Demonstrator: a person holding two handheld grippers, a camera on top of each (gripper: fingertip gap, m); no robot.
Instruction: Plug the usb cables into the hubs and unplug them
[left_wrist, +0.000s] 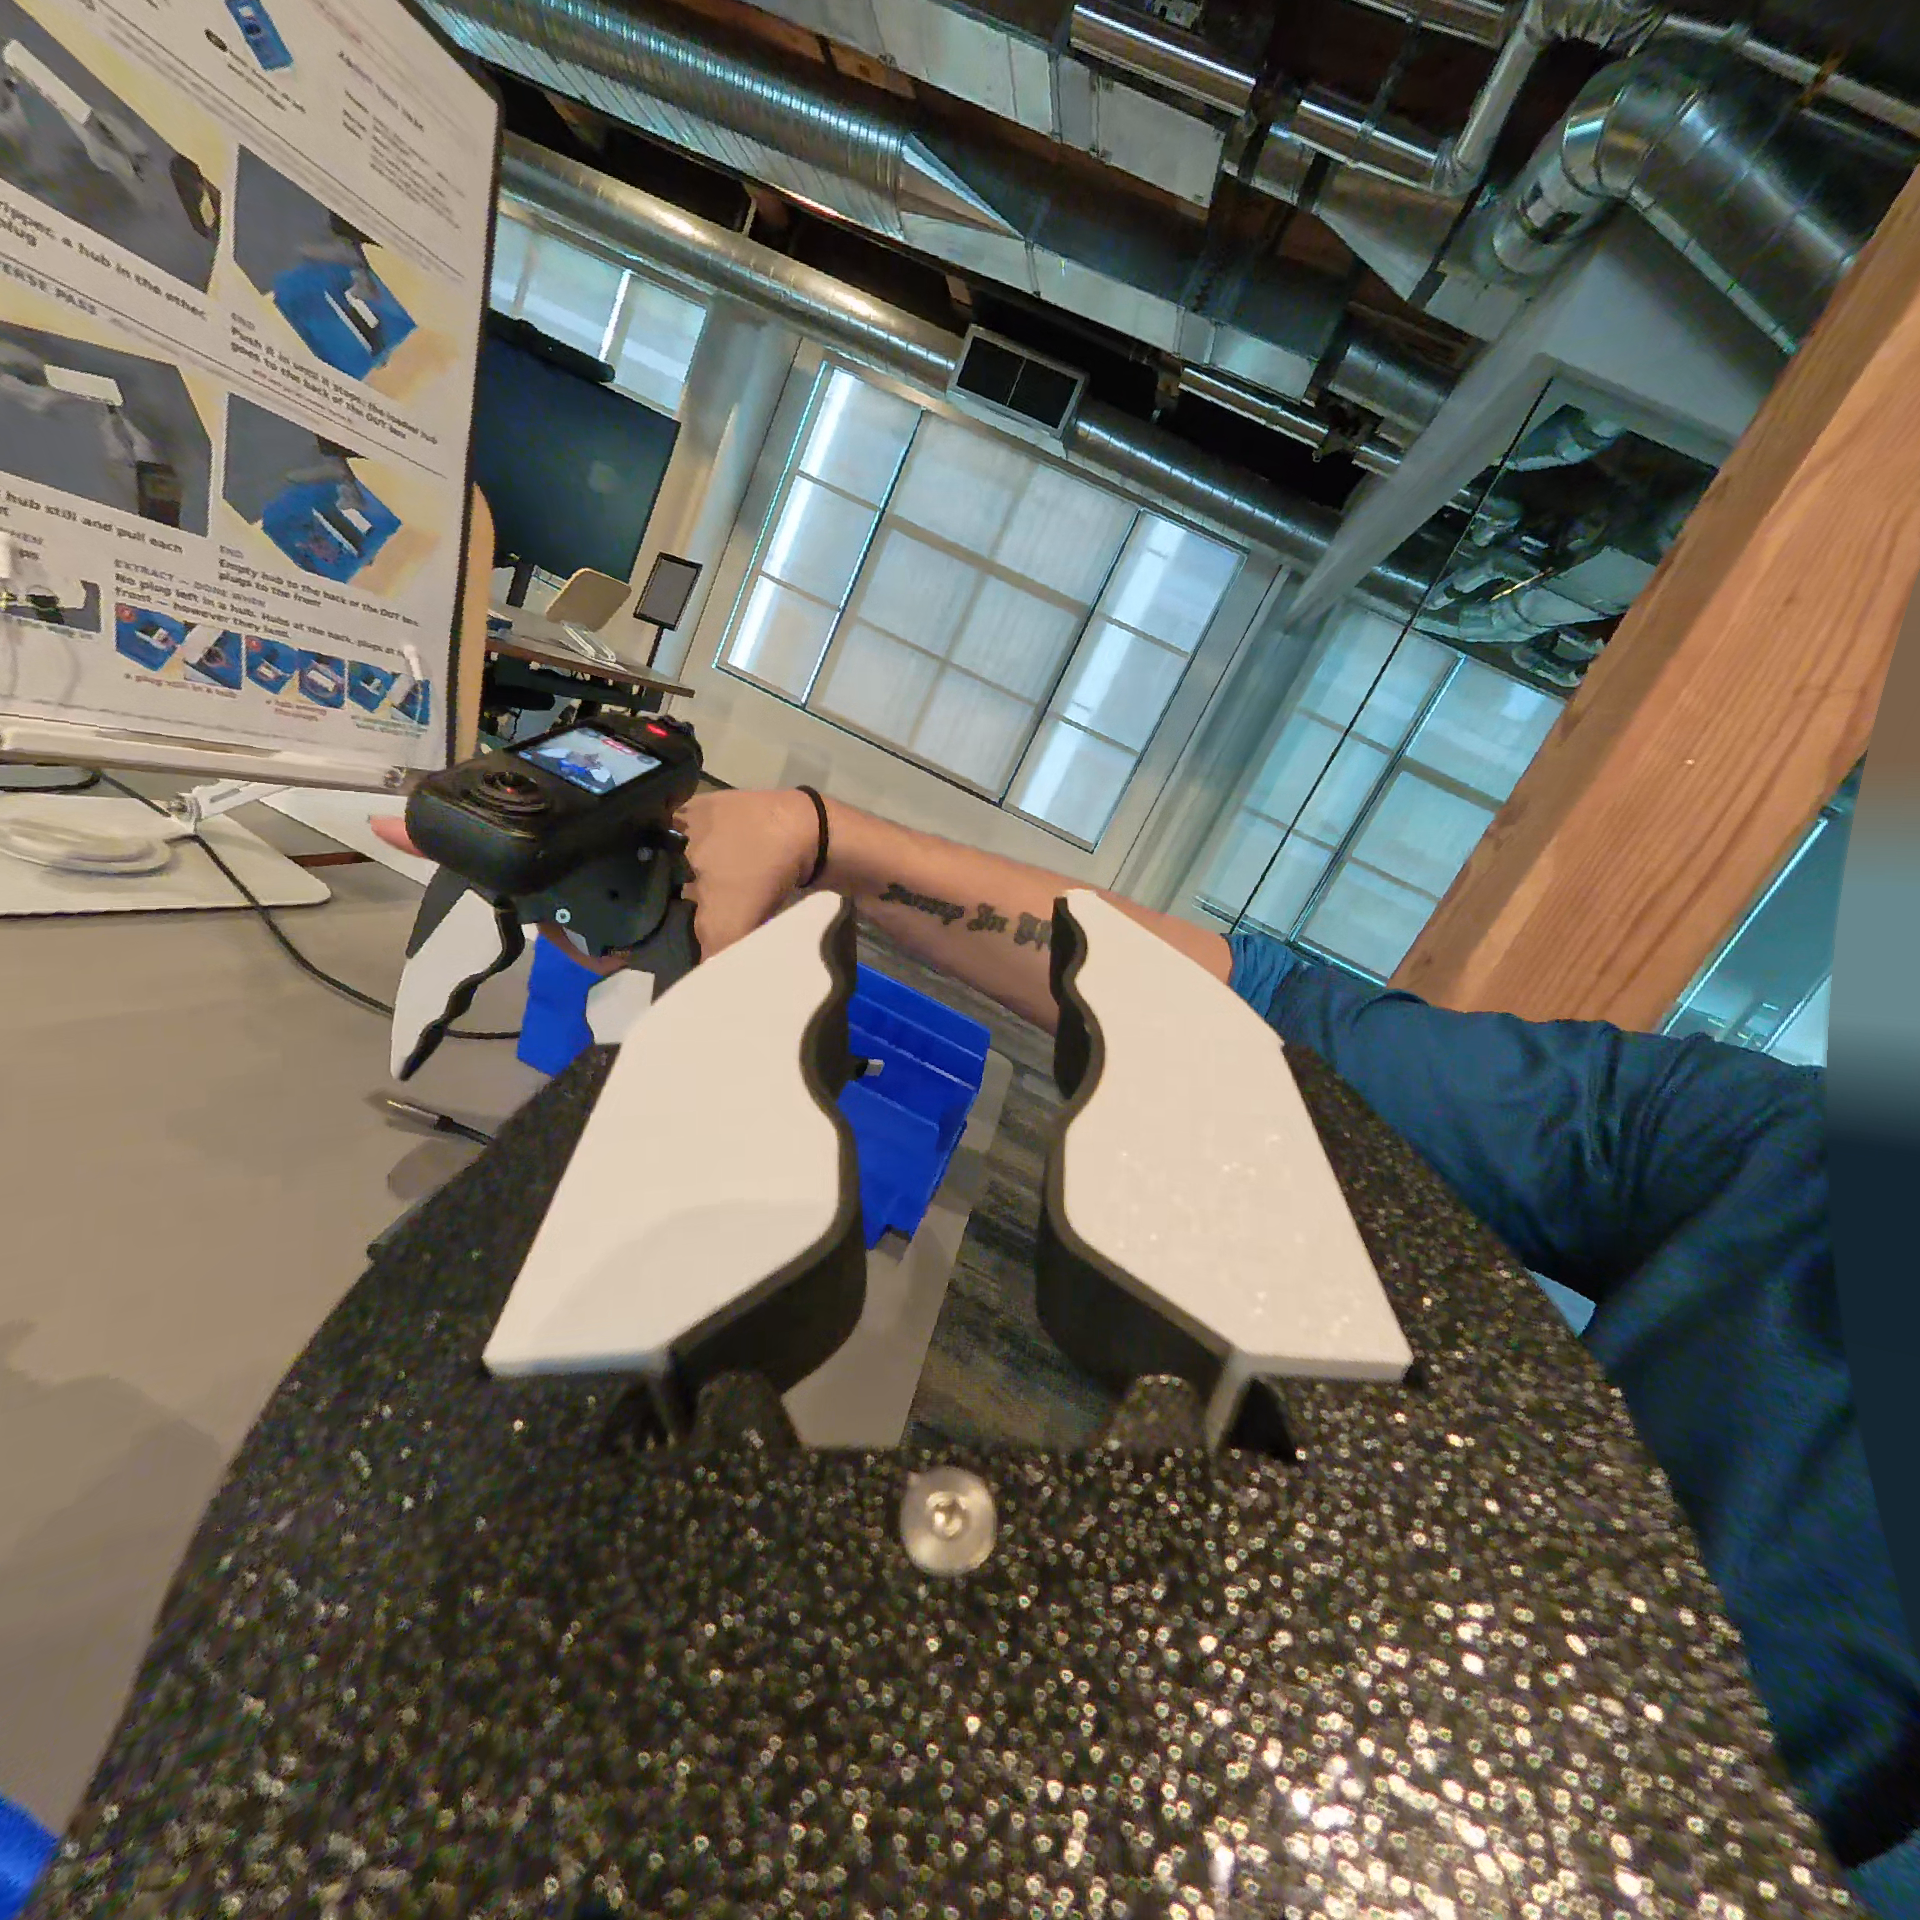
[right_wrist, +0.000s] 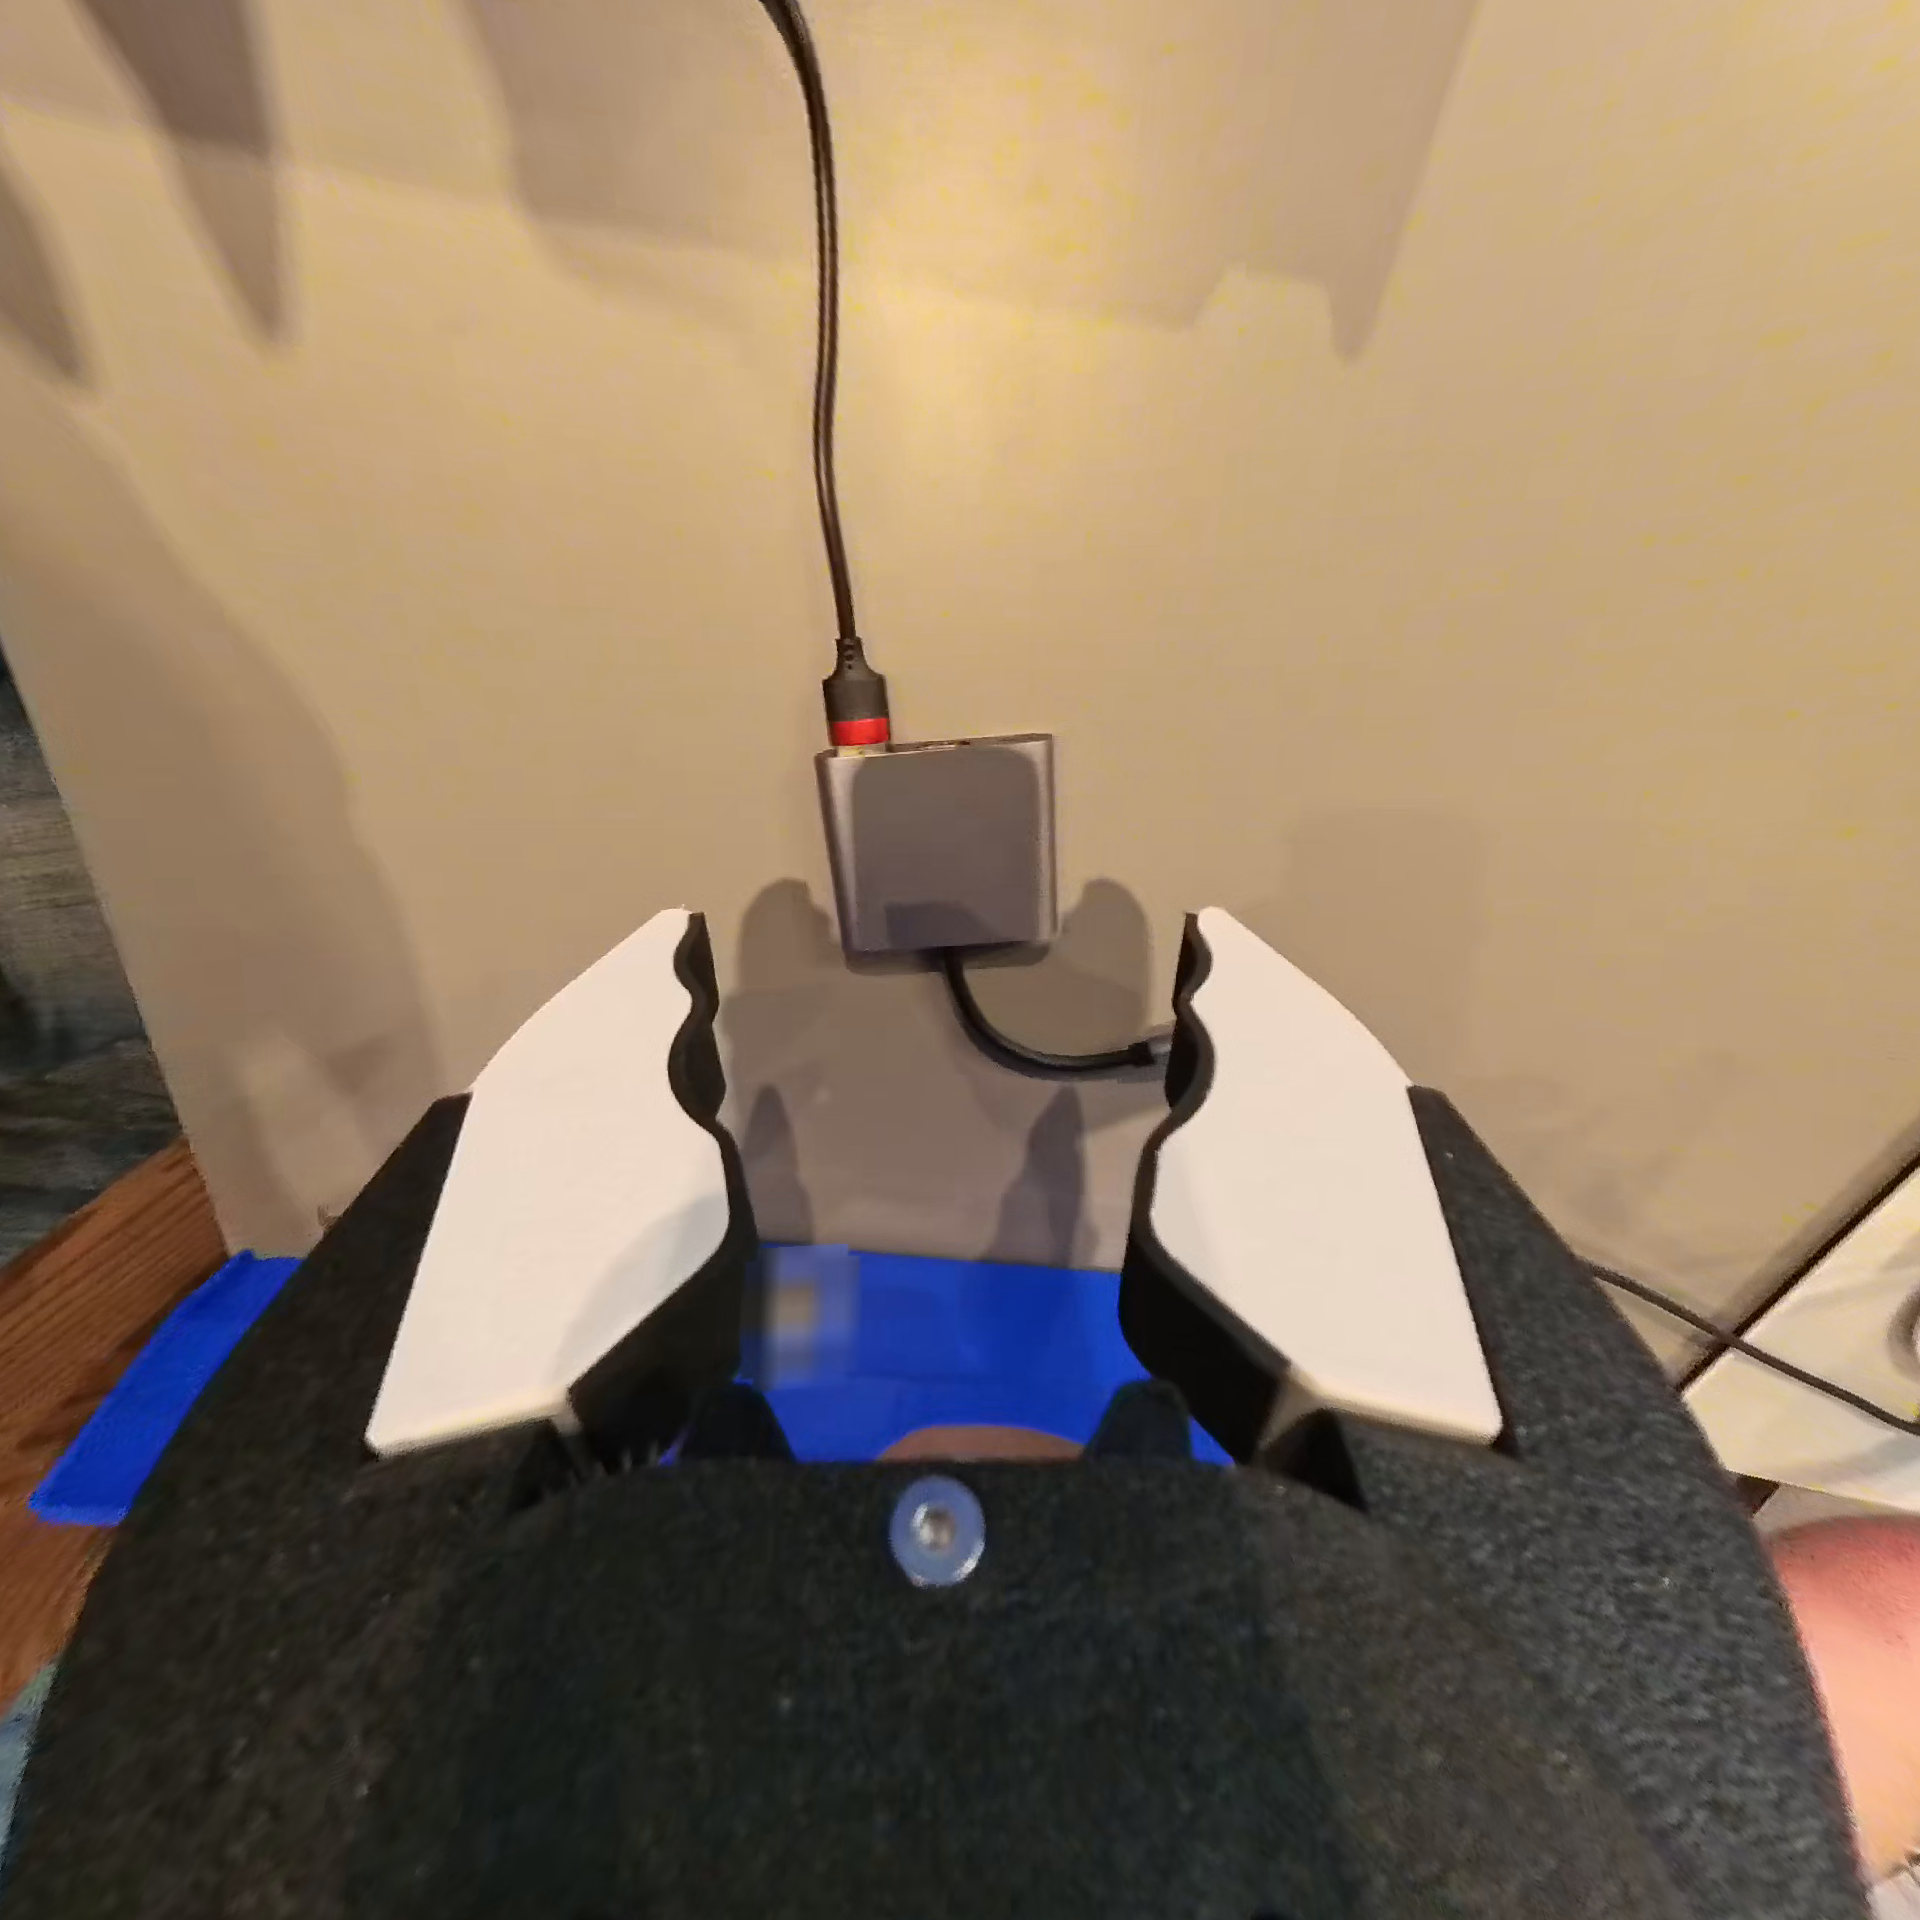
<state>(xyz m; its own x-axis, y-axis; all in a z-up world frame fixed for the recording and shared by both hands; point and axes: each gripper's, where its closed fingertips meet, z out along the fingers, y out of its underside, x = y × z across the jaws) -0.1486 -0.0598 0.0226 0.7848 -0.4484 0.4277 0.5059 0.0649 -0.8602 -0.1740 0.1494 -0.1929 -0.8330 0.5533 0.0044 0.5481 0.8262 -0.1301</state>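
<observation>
In the right wrist view a small grey hub (right_wrist: 940, 842) lies flat on the table. A black cable (right_wrist: 826, 343) with a red-collared plug (right_wrist: 857, 717) sits in its far left port. The hub's own short black lead (right_wrist: 1023, 1049) curls out of its near side to the right. My right gripper (right_wrist: 940, 925) is open and empty, hovering just short of the hub over a blue bin (right_wrist: 966, 1340). My left gripper (left_wrist: 951, 935) is open and empty, raised and tilted, with a blue bin (left_wrist: 914, 1091) behind its fingers. The right gripper (left_wrist: 520, 1039) also shows there, pointing down.
An instruction board (left_wrist: 229, 364) stands on a white stand at the back left. A black cable (left_wrist: 301, 956) runs across the grey table (left_wrist: 187, 1195). A person's forearm (left_wrist: 935, 883) reaches across behind my left fingers. A wooden post (left_wrist: 1714, 675) stands at the right. My left tips are about 40 cm from the hub's own short black lead (right_wrist: 1023, 1049), my right tips only 10 cm.
</observation>
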